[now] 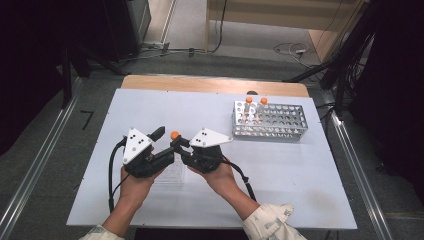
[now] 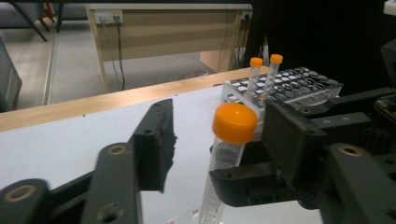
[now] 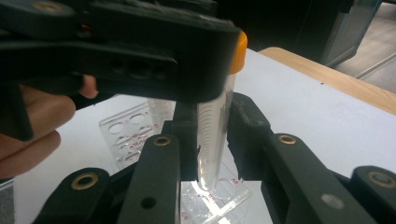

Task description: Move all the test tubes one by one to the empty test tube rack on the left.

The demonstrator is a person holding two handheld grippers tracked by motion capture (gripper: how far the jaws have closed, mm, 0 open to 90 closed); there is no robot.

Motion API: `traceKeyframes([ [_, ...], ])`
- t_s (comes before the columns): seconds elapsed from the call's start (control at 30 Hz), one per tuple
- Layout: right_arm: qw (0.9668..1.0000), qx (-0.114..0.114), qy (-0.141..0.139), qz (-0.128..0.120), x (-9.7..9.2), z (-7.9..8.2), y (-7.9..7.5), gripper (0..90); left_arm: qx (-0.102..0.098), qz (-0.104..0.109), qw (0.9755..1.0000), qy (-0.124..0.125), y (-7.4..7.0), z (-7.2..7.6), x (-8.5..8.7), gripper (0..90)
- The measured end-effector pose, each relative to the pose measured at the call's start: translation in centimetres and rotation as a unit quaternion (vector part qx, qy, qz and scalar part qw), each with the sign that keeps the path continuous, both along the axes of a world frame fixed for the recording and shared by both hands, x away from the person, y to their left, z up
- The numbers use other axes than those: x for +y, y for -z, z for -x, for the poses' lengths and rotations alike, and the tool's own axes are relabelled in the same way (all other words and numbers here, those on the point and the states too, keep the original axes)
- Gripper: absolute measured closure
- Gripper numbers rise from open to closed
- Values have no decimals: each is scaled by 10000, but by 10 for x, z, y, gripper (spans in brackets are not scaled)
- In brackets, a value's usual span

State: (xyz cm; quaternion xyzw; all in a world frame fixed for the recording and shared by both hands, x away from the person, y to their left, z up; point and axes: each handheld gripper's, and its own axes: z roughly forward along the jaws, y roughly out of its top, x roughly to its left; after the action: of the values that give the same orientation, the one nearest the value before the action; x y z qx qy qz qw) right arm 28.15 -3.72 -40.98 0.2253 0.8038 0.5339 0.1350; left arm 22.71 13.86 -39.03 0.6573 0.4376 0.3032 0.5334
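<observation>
Between the two grippers, near the front of the table, an orange-capped tube [image 1: 174, 136] is standing upright.

At this moment the right gripper [image 3: 212, 135] is clamping the tube's clear body between its pads, with the tube's tip hanging just above a clear plastic rack [image 3: 140, 128] (its holes are showing beneath the jaws). Meanwhile the left gripper [image 2: 212, 135] is standing half open around the tube's upper part; its right-hand pad is sitting just beside the orange cap, its left-hand pad is staying well apart, and I cannot tell whether either is touching. Everything is resting on a white table sheet [image 1: 300, 170], with a metal rack [image 1: 272, 121] holding two more capped tubes farther back toward the right, and a wooden table edge [image 1: 215, 84] and grey floor beyond.
</observation>
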Motion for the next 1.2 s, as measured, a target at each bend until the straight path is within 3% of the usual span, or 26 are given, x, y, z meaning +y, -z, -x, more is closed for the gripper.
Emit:
traceKeyframes([
  [0.2,10000,3,-37,-1,1,1,0,717,-29,-91,9999,57,2,1,-2,632],
  [0.4,10000,6,-51,7,1,2,0,716,-24,-108,9999,82,3,1,-3,691],
  [0.67,10000,20,-50,5,2,1,0,707,-54,-145,9999,43,2,1,-3,705],
  [0.93,10000,58,-9,-6,-2,-2,-1,290,-106,-40,9999,-101,-2,2,3,706],
  [1.2,9997,176,149,-37,-11,-8,1,216,-78,81,9995,-306,-4,0,15,705],
])
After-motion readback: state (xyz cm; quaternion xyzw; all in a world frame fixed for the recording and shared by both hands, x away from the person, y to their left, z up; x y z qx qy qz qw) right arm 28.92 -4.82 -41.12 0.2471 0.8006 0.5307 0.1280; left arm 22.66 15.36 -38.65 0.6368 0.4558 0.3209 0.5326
